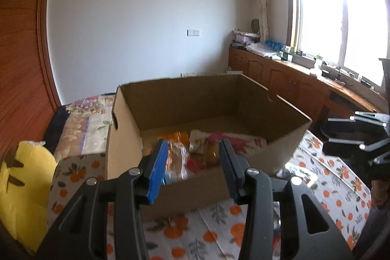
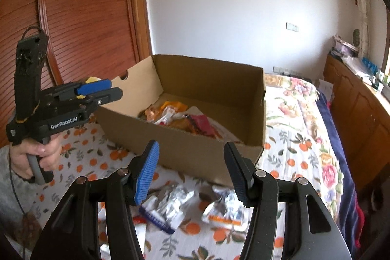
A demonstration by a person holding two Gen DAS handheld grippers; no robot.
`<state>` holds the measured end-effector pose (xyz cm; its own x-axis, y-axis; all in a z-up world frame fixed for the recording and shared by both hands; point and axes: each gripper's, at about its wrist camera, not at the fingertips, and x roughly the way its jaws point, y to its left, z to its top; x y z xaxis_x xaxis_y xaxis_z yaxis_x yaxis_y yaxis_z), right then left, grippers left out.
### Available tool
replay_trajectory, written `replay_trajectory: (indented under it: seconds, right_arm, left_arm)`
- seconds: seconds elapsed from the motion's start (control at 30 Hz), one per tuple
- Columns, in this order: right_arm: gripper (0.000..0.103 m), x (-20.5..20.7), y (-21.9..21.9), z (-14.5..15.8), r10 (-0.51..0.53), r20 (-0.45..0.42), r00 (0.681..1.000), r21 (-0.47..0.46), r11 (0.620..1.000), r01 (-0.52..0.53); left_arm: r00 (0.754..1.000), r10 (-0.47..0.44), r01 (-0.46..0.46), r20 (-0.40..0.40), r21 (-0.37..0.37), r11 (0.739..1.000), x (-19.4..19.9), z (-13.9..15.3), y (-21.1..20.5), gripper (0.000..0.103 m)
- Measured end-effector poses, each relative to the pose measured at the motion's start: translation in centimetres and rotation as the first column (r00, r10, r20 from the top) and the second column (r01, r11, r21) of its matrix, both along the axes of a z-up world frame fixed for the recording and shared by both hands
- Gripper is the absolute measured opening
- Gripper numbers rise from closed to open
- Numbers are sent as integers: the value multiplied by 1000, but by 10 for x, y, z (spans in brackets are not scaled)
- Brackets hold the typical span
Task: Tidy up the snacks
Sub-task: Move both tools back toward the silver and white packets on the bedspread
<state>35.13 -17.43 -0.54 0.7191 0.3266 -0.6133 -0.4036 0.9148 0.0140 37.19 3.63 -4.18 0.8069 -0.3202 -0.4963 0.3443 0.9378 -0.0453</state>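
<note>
From the left wrist, the left gripper [image 1: 192,162] is seen parted and empty above the box [image 1: 280,152] (snacks [image 1: 207,145] inside). From the right wrist, the right gripper [image 2: 191,169], spread and empty, is aimed at loose packets [image 2: 175,204] on the bed [image 2: 292,148]; one packet should be pinched squarely.

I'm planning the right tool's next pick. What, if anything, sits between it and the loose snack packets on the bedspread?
Nothing visible. The right tool is open and empty, and the silver packets lie just past its tips, in front of the cardboard box. The left tool is off to the side.
</note>
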Motion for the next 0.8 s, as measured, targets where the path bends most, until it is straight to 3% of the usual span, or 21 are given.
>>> replay_trajectory:
  seconds: [0.37, 0.8]
  right_arm:
    - [62, -39, 5, -11, -18, -62, 998, 3, 1000, 18]
    - [64, -30, 11, -72, -44, -176, 983, 27, 998, 49]
  left_arm:
    - [998, 4, -2, -70, 22, 1000, -59, -28, 6, 45]
    - [984, 19, -12, -177, 43, 999, -88, -74, -2, 45]
